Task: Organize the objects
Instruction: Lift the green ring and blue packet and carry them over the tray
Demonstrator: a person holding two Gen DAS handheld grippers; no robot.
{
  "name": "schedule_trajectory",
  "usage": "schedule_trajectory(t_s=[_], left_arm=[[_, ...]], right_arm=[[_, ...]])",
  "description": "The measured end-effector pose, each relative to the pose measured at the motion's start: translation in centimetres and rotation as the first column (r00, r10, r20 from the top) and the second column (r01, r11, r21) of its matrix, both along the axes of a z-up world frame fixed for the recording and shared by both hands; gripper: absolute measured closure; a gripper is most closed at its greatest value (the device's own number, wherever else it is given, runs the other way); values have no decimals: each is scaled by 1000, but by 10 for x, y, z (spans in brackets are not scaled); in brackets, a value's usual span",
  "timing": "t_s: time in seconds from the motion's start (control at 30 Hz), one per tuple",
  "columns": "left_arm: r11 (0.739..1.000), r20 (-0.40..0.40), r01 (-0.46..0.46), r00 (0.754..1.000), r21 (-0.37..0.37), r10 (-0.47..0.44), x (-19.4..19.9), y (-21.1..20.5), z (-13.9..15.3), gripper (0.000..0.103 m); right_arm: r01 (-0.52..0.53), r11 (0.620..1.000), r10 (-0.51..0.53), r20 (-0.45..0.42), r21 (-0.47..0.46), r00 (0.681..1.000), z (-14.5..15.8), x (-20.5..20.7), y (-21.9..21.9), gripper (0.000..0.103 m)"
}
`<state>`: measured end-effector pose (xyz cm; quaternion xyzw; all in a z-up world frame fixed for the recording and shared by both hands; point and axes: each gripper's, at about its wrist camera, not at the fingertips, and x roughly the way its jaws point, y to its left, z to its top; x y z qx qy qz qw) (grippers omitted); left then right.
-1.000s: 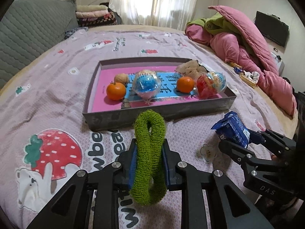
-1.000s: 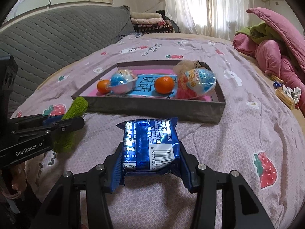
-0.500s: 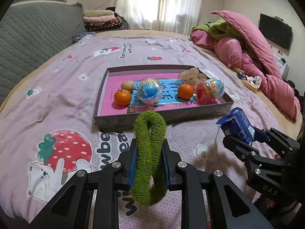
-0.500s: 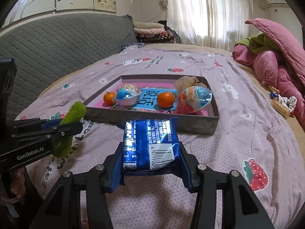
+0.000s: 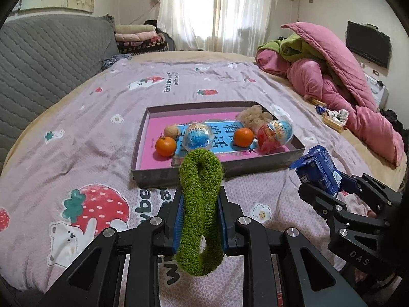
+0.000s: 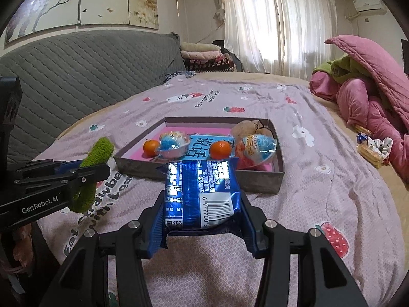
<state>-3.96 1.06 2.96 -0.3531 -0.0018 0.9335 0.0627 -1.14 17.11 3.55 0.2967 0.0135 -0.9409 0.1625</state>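
Note:
A grey tray [image 5: 143, 138] with a pink floor lies on the bed ahead of both grippers; it also shows in the right wrist view [image 6: 255, 181]. It holds two oranges [image 5: 166, 146], a walnut [image 5: 170, 130], two plastic egg toys [image 5: 199, 136] and a beige lump [image 5: 253, 113]. My left gripper [image 5: 200, 202] is shut on a green fuzzy ring [image 5: 200, 179], held upright above the bed. My right gripper [image 6: 200, 204] is shut on a blue snack packet [image 6: 199, 192]; both grippers are short of the tray's near wall.
The bed has a lilac strawberry-print sheet [image 5: 89, 133]. A grey quilted headboard [image 5: 46, 58] runs along the left. Pink and green bedding [image 5: 332, 71] is piled at the right. Small wrapped snacks [image 6: 370, 145] lie at the right of the bed.
Both grippers have drawn back and risen from the tray, which now looks smaller and farther. Each still holds its object.

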Motion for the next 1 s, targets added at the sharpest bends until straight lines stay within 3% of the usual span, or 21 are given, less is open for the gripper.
schedule_trajectory(t_s=[0.57, 1.0], left_arm=[[1000, -59, -23, 998, -8, 22, 9, 2, 24, 80], [999, -106, -32, 994, 9, 33, 8, -5, 45, 80]], right_arm=[[-4, 1000, 4, -60, 3, 998, 16, 10, -3, 52], [4, 1000, -3, -142, 7, 990, 49, 10, -4, 52]])
